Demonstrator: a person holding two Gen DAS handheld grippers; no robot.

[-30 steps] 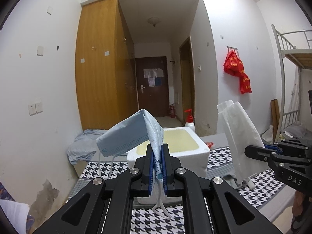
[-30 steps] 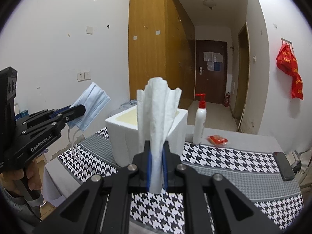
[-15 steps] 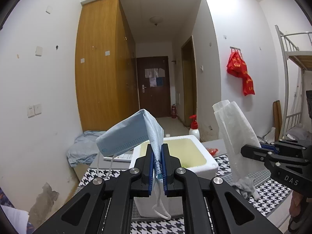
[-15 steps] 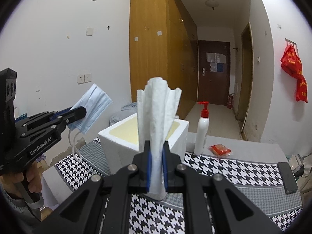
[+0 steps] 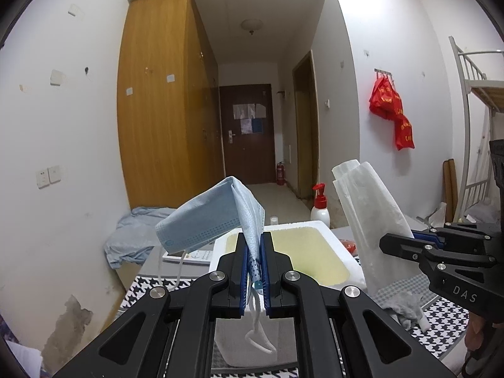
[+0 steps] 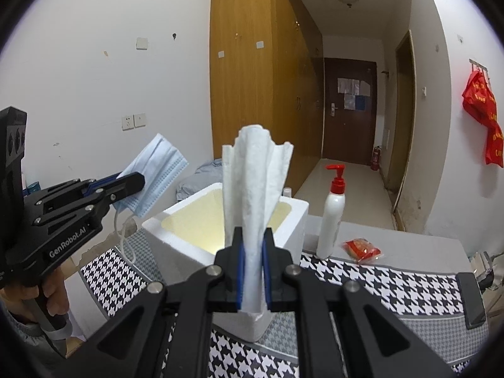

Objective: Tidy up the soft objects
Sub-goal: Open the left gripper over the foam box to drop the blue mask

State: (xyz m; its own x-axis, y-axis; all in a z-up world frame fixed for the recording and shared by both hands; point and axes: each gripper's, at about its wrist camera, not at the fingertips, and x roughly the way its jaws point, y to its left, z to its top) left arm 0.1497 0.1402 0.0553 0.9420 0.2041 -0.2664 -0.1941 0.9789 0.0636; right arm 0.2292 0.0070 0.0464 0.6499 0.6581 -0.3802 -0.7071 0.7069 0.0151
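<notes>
My left gripper (image 5: 254, 264) is shut on a light blue face mask (image 5: 208, 223); its ear loops hang down in front of the white foam box (image 5: 321, 233). In the right wrist view that left gripper (image 6: 132, 182) shows at the left with the face mask (image 6: 157, 170) sticking up beside the foam box (image 6: 186, 214). My right gripper (image 6: 252, 267) is shut on a folded white tissue (image 6: 252, 182) that stands upright above the box's near edge. The same right gripper (image 5: 393, 242) and tissue (image 5: 368, 214) appear at the right in the left wrist view.
A houndstooth cloth (image 6: 378, 280) covers the table. A white pump bottle with a red top (image 6: 330, 217) and a small red packet (image 6: 362, 249) stand behind it. A grey rag (image 5: 406, 305) lies by the box. A dark phone (image 6: 471, 302) sits at the right edge. A hand (image 6: 53, 293) holds the left gripper.
Both grippers have moved forward toward the foam box, which looks larger and nearer now. Each keeps its hold, on the mask and on the tissue.
</notes>
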